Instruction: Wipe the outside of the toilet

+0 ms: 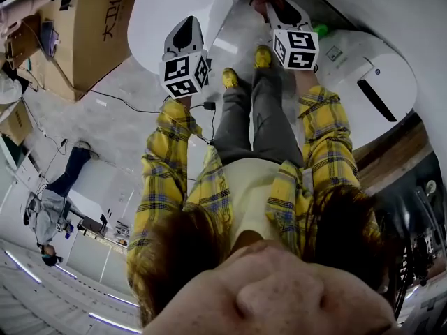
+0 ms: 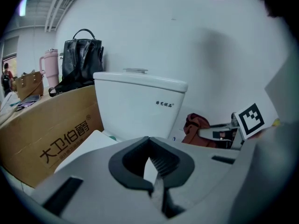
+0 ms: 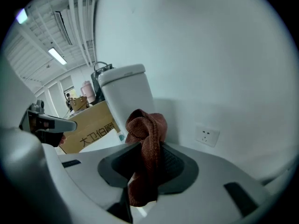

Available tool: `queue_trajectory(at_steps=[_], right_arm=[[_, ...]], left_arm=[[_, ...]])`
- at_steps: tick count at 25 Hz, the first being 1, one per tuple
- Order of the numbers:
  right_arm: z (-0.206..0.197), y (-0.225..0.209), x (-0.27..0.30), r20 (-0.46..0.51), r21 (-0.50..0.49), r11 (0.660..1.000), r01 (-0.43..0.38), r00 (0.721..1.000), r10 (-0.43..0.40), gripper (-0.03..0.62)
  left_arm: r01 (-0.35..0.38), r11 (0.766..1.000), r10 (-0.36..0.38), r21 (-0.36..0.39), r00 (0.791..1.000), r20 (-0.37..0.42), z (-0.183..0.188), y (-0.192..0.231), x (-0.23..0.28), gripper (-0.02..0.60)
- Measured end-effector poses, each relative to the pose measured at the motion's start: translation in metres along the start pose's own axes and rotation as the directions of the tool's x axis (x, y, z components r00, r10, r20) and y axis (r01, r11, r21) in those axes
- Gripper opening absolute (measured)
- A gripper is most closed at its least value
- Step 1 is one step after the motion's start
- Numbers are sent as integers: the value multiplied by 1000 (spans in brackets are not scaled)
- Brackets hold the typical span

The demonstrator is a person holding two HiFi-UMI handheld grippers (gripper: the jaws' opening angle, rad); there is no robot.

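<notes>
Right gripper (image 3: 147,158) clamps a reddish cloth (image 3: 145,129); left gripper (image 2: 150,168) seems closed, empty

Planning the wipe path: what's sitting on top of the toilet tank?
Only a flush button at the middle of the tank lid; otherwise the lid looks bare. The lid's rear edge, against the wall, is hidden. The right tool grips the cloth.

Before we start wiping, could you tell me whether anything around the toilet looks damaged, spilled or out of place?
Nothing looks damaged or spilled. The toilet stands upright and its tank lid sits level. The only oddity is a black bag and a pink tumbler, apparently resting on the cardboard box beside it.
</notes>
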State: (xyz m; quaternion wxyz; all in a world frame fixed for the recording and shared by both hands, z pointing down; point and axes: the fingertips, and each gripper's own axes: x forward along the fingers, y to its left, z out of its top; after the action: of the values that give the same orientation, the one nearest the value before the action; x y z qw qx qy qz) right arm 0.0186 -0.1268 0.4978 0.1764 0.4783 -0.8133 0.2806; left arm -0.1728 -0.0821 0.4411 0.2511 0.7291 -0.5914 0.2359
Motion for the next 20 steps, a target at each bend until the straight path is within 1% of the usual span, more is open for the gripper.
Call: queue_trajectory(at_steps=[5,8,11,16,20], right_arm=[[34,7,-12,83,-25,999,-19,996,21,123],[54,10,-12,126,-4,999,-44,991,44,123],[69,8,-7,158,9,999,-51,986,49,123],[80,9,7,178,24,997,-68,982,63,123],[77,7,22,163,38,997,-67,985,60,123]], left_arm=[[19,1000,-20,8,1000,18,9,-10,1,2],[19,1000,-19,10,999,25,13,-12,1,2],[17,1000,-17,9,1000,26,13,-12,2,2],[9,1000,-9,-1,1000,25,12,-11,5,3],[8,1000,-8,-5,1000,21,12,-11,9,2]])
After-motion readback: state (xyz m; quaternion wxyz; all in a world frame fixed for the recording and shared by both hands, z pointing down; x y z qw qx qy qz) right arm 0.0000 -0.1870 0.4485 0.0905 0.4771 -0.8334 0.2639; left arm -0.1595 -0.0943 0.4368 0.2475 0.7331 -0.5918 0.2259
